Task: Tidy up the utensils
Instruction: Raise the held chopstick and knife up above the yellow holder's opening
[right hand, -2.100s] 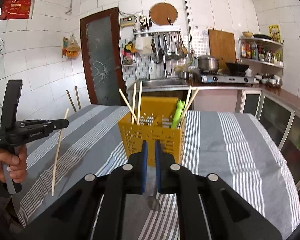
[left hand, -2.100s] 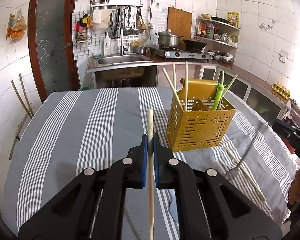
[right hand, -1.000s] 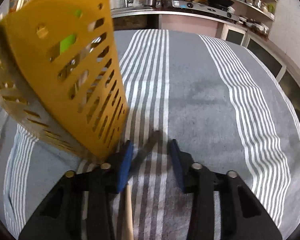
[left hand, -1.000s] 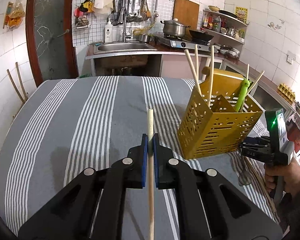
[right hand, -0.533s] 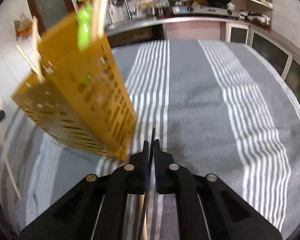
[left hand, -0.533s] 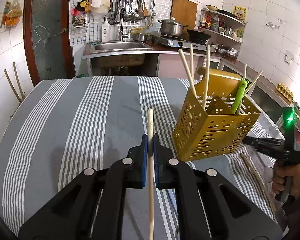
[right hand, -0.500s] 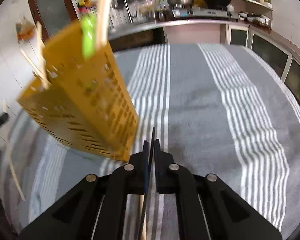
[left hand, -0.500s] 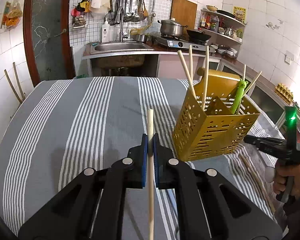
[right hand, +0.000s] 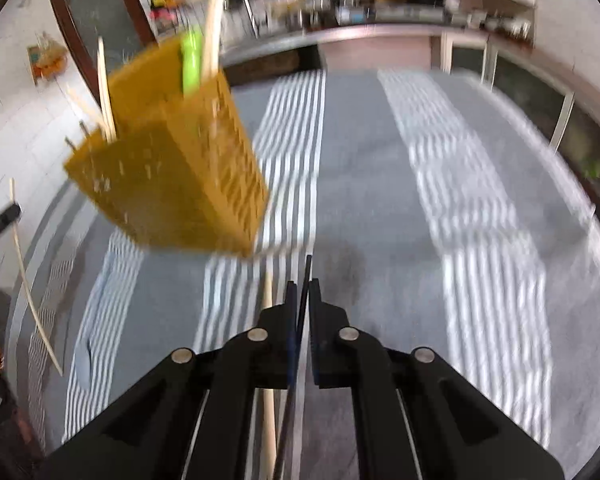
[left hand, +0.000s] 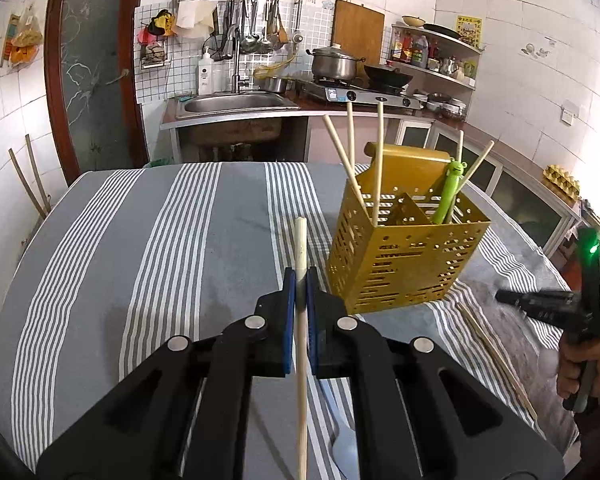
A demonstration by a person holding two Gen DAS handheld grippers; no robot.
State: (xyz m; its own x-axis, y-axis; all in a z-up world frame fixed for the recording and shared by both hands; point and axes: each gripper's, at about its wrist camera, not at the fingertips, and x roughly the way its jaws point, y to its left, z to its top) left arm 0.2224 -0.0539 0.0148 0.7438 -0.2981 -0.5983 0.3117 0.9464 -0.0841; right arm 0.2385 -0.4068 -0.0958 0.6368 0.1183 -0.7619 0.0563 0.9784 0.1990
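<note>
My left gripper is shut on a pale wooden chopstick that points ahead over the striped cloth. Just right of it stands the yellow perforated utensil holder, with several chopsticks and a green frog-topped utensil in it. My right gripper is shut on the thin dark handle of a metal utensil, edge-on between the pads; its head is hidden. The holder looks blurred at its upper left. In the left wrist view a hand holds the right gripper at the table's right edge.
A loose chopstick lies on the cloth right of the holder, seen too as the chopstick beside the right fingers. A pale spoon lies under the left gripper. Sink, stove and shelves line the far wall. Striped tablecloth spreads to the right.
The right jaws, open around the thin handle a second ago, have shut on it and pulled back and up from the holder. The left gripper still grips its chopstick and has drifted slightly.
</note>
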